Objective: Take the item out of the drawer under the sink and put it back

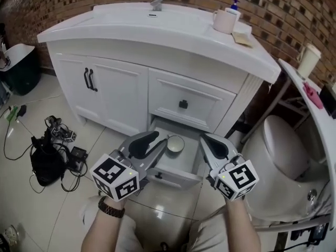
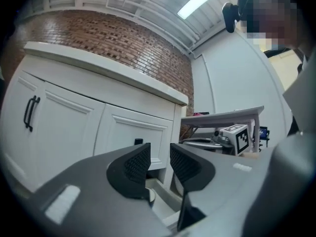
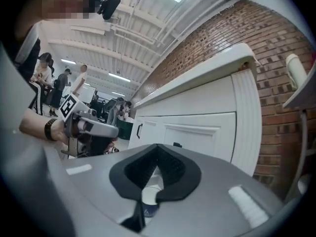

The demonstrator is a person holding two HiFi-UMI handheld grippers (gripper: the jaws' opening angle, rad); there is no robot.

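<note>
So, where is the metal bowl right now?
In the head view, the metal bowl sits inside the open drawer under the sink, between the left gripper and the right gripper.

Open drawer (image 1: 169,168) holds bowl (image 1: 175,143); vanity countertop (image 1: 131,29) carries mug (image 1: 224,21), soap bottle (image 1: 233,6).

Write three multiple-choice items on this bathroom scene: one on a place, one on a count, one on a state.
1. Where is the small round metal bowl?
A) in the open lower white drawer
B) on the countertop
C) on the floor

2. How many black bar handles are on the white cabinet doors?
A) one
B) two
C) four

3. How do the right gripper jaws stand?
A) wide apart
B) clamped on the bowl
C) shut, nothing between them

Answers:
1 A: the bowl sits inside the pulled-out drawer.
2 B: two bars hang side by side.
3 C: the pads meet in the right gripper view.
</note>
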